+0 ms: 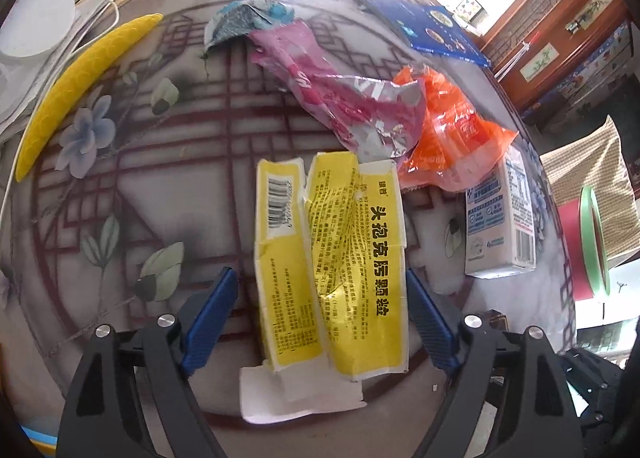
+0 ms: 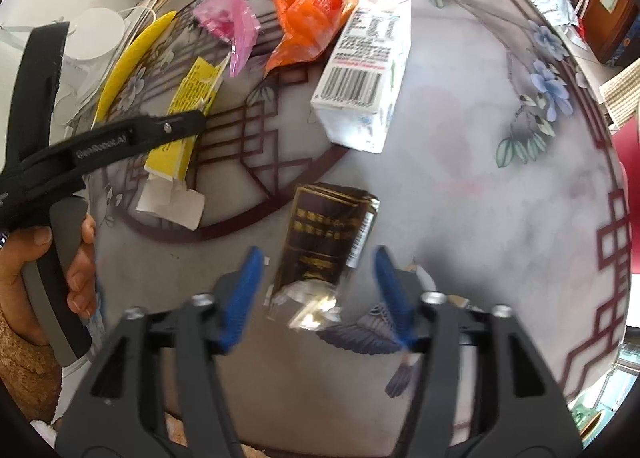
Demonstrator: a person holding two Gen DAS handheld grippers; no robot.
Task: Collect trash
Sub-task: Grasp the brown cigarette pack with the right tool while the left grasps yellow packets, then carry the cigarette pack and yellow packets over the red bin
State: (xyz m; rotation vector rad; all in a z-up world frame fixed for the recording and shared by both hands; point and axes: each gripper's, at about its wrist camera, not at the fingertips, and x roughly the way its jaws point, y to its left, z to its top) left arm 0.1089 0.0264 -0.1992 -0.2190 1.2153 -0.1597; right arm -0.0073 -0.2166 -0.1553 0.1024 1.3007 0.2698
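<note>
On table [image 2: 460, 161]: two boxes, two wrappers, one carton [image 2: 364, 69]; both grippers spread, nothing held

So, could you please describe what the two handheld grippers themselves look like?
Both match: the left claw and right claw have black angular arms, silver pivot bolts and textured blue finger pads. The right wrist view shows the left tool's grey-and-black pistol handle and white lettering, too blurred to read.

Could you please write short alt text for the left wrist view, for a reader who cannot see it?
The open left claw straddles a flattened yellow medicine box lying on a round patterned table. Beyond the box lie a pink foil wrapper, an orange plastic bag and a small white carton.
</note>
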